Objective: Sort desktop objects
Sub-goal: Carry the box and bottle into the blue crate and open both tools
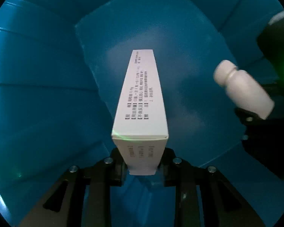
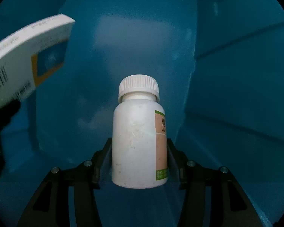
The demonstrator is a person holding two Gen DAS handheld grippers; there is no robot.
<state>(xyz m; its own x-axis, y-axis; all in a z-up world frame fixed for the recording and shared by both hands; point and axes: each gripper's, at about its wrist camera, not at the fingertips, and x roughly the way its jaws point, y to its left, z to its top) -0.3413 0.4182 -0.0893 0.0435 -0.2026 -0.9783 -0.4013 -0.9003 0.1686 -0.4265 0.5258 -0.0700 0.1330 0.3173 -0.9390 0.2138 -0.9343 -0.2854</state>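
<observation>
I had the left gripper (image 1: 142, 162) clamped on the white medicine box (image 1: 140, 102) and the right gripper (image 2: 140, 162) on the pill bottle (image 2: 138, 140), both inside the blue bin (image 1: 37, 94), unreleased.

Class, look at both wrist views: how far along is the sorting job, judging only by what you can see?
Done: nothing visibly; the blue bin's visible floor is bare. In hand: the left gripper clamps a white box and the right gripper clamps a white bottle, both pointing into the bin. Left: releasing both. Whether other objects remain outside cannot be seen.
</observation>
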